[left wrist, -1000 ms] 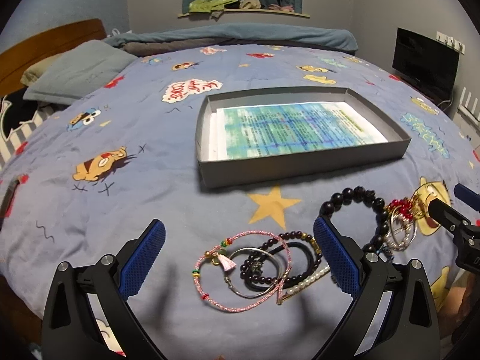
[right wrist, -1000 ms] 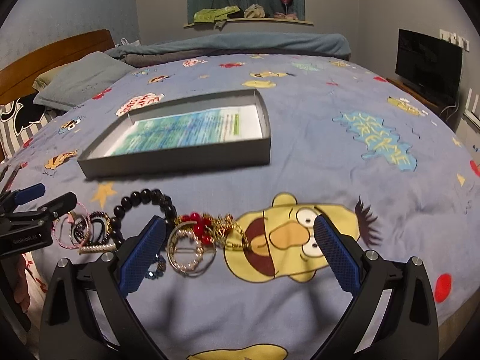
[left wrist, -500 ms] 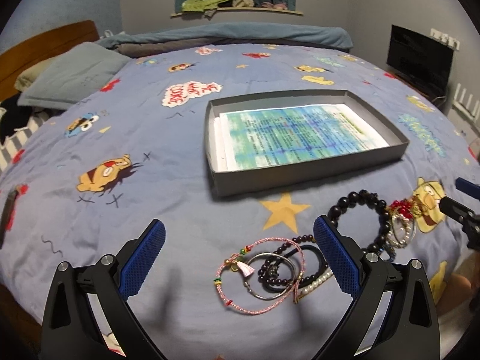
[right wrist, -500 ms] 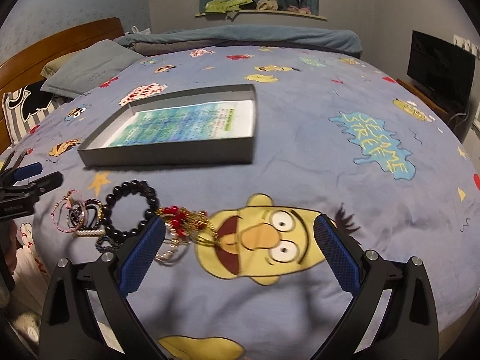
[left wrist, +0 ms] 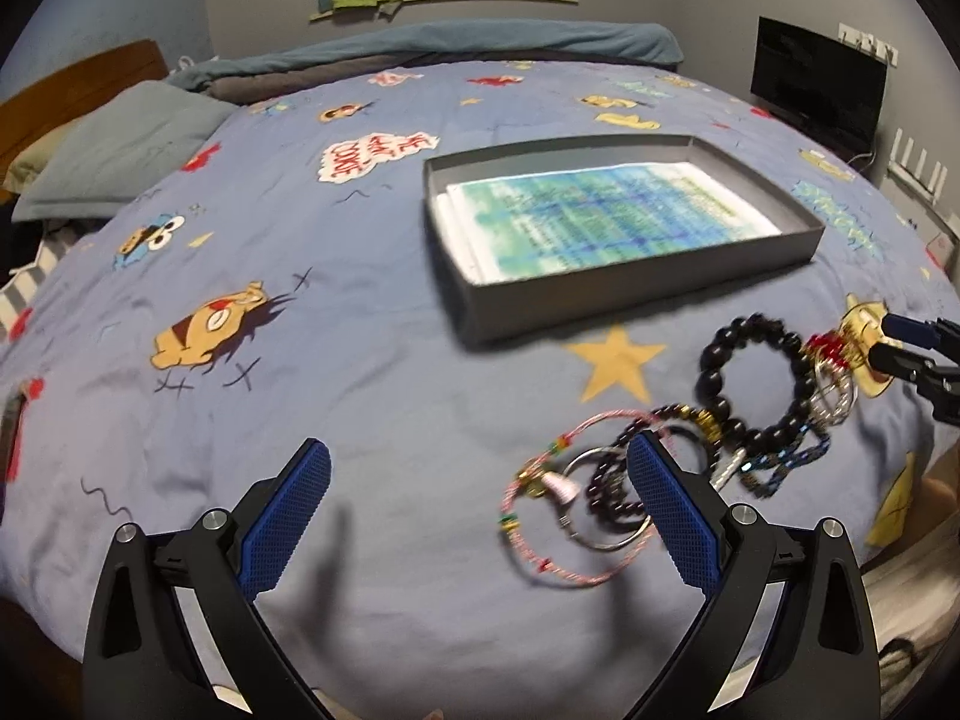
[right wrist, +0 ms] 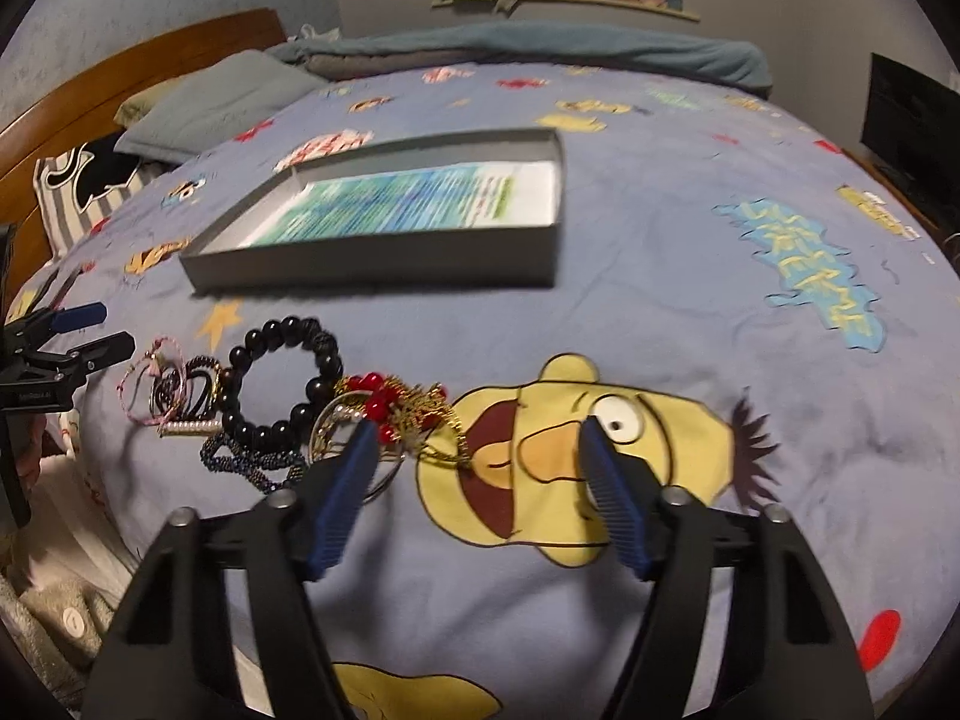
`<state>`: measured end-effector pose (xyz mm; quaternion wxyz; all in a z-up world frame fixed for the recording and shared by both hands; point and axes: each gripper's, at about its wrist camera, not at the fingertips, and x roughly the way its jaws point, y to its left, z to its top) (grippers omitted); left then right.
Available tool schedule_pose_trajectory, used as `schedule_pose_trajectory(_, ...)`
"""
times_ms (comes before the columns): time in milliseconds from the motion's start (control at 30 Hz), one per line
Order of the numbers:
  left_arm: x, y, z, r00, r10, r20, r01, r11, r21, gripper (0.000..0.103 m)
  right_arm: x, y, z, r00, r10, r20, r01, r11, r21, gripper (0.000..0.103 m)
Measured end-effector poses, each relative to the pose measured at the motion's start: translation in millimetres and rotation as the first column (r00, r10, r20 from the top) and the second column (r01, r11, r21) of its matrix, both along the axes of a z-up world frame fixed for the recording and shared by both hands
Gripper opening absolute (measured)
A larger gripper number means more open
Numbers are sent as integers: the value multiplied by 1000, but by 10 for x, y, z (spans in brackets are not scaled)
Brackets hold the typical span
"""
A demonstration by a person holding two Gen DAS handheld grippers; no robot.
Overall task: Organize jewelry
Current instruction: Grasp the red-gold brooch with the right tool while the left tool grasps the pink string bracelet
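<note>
Both hand-held grippers are angled down at the bed (left wrist: pixel 372 360), hovering over the bedspread. The left hand-held gripper (left wrist: pixel 480 480) has its blue ribbed pads spread wide with nothing between them; the right-side pad sits in front of the edge of the jewelry pile. The right hand-held gripper (right wrist: pixel 477 444) has just been closing in but there's a clear gap left, and only the yellow cartoon face printed on the cover lies between the pads. Its left pad is right over the silver hoops and the red-bead piece with the gold chain (right wrist: pixel 408 408), not visibly pinching anything.

The jewelry is all heaped together on the bedspread just in front of the grey box (left wrist: pixel 636 294): a chunky bracelet of glossy black round beads (left wrist: pixel 753 384), a thin pink woven cord bracelet (left wrist: pixel 570 510), a plain metal ring, small dark purple beads, and a braided dark blue cord (right wrist: pixel 252 462).

The box is a shallow rectangular cardboard tray, matte grey, with a blue-green printed sheet (left wrist: pixel 606 216) flat inside. The cover is soft blue cotton with cartoon prints and a yellow star (left wrist: pixel 615 360).
</note>
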<state>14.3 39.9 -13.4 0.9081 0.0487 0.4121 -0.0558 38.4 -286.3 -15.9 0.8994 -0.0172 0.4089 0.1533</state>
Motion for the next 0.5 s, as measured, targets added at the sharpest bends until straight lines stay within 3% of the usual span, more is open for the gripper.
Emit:
schedule_pose_trajectory(133, -36, 76, -19, 1000, -15, -2, 15, 1000, -15, 98, 53, 77, -49, 999, 27, -37, -26, 999, 23, 42)
schedule_pose_trajectory(200, -37, 91, -40, 1000, -18, -10, 17, 1000, -11, 98, 78, 93, -64, 998, 33, -48, -31, 999, 37, 40)
schedule_pose_trajectory(400, -69, 140, -49, 1000, -27, -11, 27, 1000, -8, 98, 60, 151, -9, 997, 56, -44, -54, 997, 46, 4)
schedule_pose_trajectory(500, -108, 141, -63, 998, -54, -29, 53, 998, -33, 96, 26, 187, 51, 997, 70, -20, -69, 997, 35, 2)
